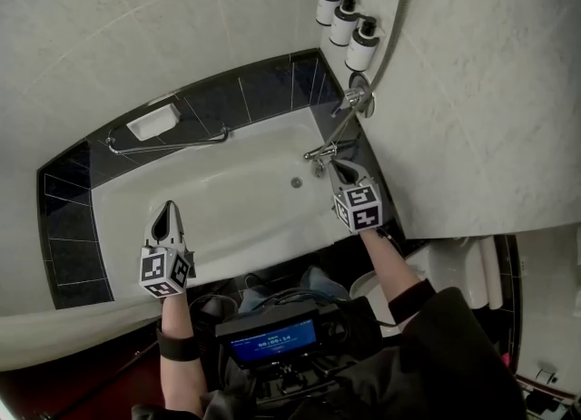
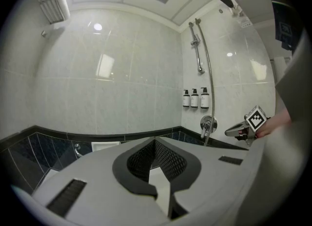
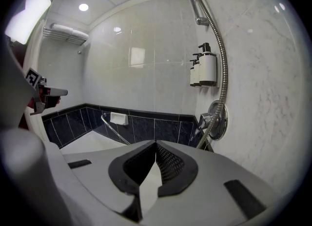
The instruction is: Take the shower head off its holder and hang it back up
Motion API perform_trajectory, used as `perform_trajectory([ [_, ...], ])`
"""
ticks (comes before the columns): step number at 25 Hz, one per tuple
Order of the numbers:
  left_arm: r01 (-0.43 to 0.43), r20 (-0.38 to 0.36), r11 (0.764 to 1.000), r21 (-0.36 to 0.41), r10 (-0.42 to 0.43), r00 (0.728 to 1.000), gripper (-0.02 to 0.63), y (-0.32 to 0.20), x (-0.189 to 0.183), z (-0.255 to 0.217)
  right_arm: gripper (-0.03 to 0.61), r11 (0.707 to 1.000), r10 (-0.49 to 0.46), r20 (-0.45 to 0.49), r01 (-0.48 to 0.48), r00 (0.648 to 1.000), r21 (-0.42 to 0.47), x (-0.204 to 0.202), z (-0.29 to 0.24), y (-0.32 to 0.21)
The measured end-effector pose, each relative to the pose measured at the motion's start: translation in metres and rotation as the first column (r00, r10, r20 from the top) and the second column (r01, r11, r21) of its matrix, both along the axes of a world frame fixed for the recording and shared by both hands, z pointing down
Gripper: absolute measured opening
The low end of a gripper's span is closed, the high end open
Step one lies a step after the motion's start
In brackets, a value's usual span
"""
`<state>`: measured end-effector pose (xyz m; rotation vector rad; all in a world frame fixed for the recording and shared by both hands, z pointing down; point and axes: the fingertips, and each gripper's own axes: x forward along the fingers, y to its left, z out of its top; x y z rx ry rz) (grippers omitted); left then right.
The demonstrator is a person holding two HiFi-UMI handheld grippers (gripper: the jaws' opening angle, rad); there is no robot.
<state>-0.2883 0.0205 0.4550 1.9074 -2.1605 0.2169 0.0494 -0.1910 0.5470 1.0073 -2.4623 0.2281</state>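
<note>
Though bottle labels [image 1: 346,24] blur, fingers [image 2: 168,160] of left gripper [image 1: 166,206] and right gripper [image 1: 339,167] press together empty

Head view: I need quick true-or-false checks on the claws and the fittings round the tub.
1. Both claws are shut and empty. True: left claw, right claw.
2. Four pump bottles hang on the wall. False: there are three pump bottles.
3. The right claw grips the shower hose. False: the shower hose hangs clear of it.
4. A soap dish sits close to the grab bar. True: soap dish, grab bar.
</note>
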Motion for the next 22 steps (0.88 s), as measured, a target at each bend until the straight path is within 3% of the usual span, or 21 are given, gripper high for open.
perform_trajectory([
  [4,-0.01,0.006,0.999,-0.03,0.01,1.0,0.0,-0.006,0.004,0.01,0.029,0.999,0.017,-0.055,-0.02,0.998,-0.042,0.009,0.032,-0.003],
  [13,-0.069,-0.009,0.991,-0.116,0.068,0.998,0.0,-0.031,0.016,0.066,0.145,0.983,0.009,-0.169,-0.04,0.986,-0.181,0.014,0.132,-0.024],
  [22,-0.127,-0.017,0.98,-0.156,0.126,0.992,0.0,-0.068,0.023,0.153,0.238,0.959,0.001,-0.271,-0.077,0.963,-0.271,0.002,0.279,-0.057],
])
